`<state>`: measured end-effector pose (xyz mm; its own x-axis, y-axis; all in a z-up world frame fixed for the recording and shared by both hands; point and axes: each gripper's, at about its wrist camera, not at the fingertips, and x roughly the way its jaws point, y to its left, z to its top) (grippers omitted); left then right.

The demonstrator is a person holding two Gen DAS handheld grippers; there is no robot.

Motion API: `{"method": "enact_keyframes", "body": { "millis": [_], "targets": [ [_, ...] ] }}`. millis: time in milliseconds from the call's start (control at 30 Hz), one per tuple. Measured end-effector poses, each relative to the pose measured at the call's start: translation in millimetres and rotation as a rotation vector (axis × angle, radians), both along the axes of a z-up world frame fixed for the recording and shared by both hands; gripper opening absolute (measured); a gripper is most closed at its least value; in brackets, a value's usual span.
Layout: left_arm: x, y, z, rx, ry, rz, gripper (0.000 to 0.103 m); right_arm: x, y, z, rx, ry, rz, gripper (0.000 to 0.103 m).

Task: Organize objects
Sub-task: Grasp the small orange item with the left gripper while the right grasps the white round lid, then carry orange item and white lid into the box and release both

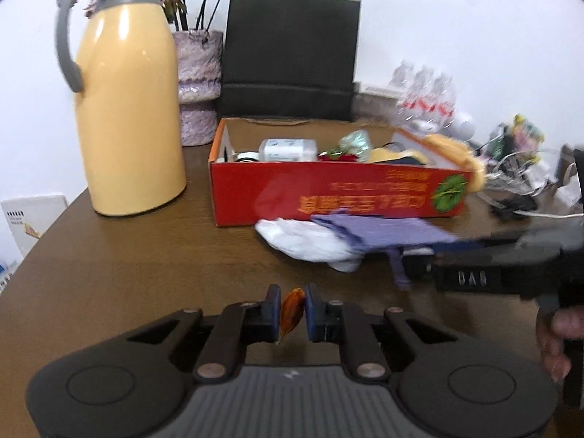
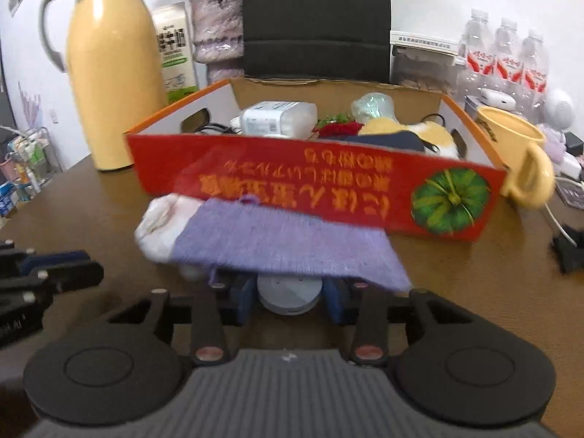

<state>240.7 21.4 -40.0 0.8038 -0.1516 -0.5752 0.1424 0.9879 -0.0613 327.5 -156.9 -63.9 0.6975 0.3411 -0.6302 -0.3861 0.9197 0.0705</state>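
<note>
My left gripper (image 1: 292, 314) is shut on a small orange, leaf-like piece (image 1: 291, 310), just above the brown table (image 1: 146, 266). It also shows at the left edge of the right wrist view, as the left gripper (image 2: 73, 266). My right gripper (image 2: 290, 297) grips a round white-grey object (image 2: 290, 294) between its blue pads. A purple knit cloth (image 2: 284, 241) drapes over that object and hides its top. In the left wrist view the right gripper (image 1: 416, 262) reaches in from the right under the purple cloth (image 1: 383, 231). A crumpled white cloth (image 1: 303, 241) lies beside it, before the open red box (image 1: 328, 189).
The red box (image 2: 328, 182) holds a white bottle, a red flower and several other items. Behind it stand a yellow jug (image 1: 127, 109), a vase (image 1: 199, 84), a black paper bag (image 1: 292, 54) and water bottles (image 2: 503, 58). A yellow mug (image 2: 518, 153) sits against the box's right end. Cables clutter the right.
</note>
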Motion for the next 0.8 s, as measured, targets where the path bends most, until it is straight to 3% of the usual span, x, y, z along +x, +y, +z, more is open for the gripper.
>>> {"method": "enact_keyframes", "body": {
  "millis": [167,333,533,600,667,800],
  "targets": [
    [-60.8,-9.9,1.8,-0.064,0.035,-0.025,0.012,-92.5,-32.6,-0.1,0.087,0.017,-0.006,0.04],
    [-99.7,-38.4,-9.4,0.014,0.062,-0.108,0.013,-162.9,-44.9,-0.1,0.03,0.01,0.02,0.041],
    [-117.8,-55.6,-16.5,0.099,0.064,-0.152,0.021,-183.8,-49.1,1.3,0.026,-0.014,0.012,0.046],
    [-122.6,-54.5,-16.4,0.106,0.062,-0.158,0.028,-187.3,-50.5,2.1,0.029,-0.021,0.018,0.056],
    [-125.5,-52.6,-17.5,0.107,0.061,-0.155,0.033,-188.7,-51.8,0.3,0.036,-0.016,0.024,0.056],
    [-121.9,-48.3,-18.1,0.092,0.061,-0.142,0.032,-189.2,-51.6,-3.0,0.042,-0.018,0.017,0.055]
  ]
}}
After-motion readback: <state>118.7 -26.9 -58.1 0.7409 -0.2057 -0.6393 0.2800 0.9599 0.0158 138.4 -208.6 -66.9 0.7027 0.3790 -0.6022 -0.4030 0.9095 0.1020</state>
